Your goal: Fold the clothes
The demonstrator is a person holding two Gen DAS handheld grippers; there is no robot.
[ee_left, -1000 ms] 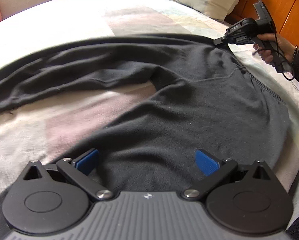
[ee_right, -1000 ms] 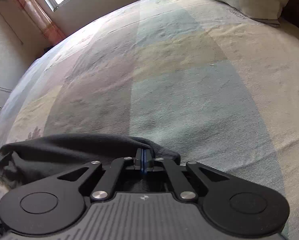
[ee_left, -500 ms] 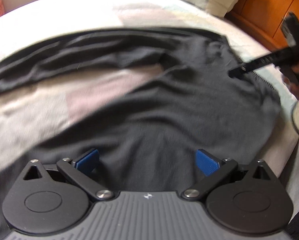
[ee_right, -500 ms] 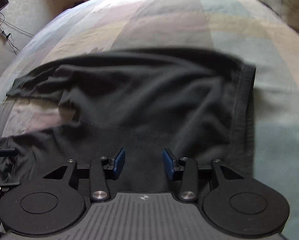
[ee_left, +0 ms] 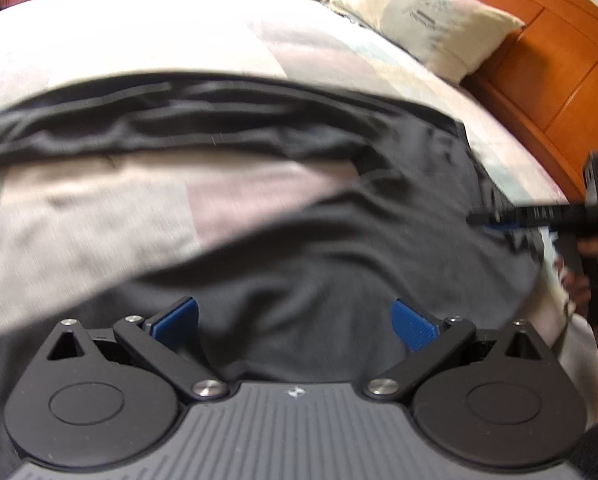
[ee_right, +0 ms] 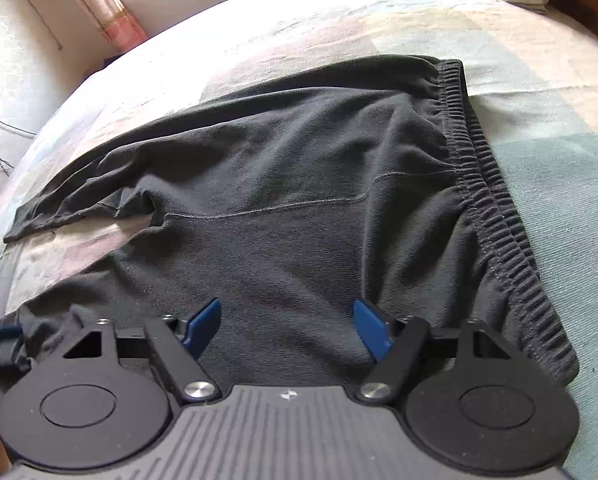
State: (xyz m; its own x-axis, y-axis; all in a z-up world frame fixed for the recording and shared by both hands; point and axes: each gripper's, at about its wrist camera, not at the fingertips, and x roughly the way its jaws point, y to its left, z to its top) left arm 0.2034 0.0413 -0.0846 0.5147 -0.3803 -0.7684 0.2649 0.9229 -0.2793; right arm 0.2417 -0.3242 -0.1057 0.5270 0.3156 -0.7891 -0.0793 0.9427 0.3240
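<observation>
Dark grey sweatpants (ee_right: 299,200) lie spread on the bed, the ribbed waistband (ee_right: 495,216) at the right, one leg (ee_right: 79,196) running off to the far left. My right gripper (ee_right: 287,326) hovers open over the seat of the pants, nothing between its blue pads. In the left wrist view the same pants (ee_left: 319,264) fill the middle, blurred by motion. My left gripper (ee_left: 295,320) is open above the near leg. The right gripper (ee_left: 539,216) shows there at the right edge, over the waistband, held by a hand (ee_left: 579,280).
The pastel patchwork bedspread (ee_right: 519,60) stretches around the pants. A pillow (ee_left: 415,16) lies at the head of the bed against an orange wooden headboard (ee_left: 547,60). A window with pink curtains (ee_right: 103,8) is on the far wall.
The right gripper let go of the waistband corner, opened, and pulled back over the seat of the pants. The left gripper stayed open and swung slightly over the near leg.
</observation>
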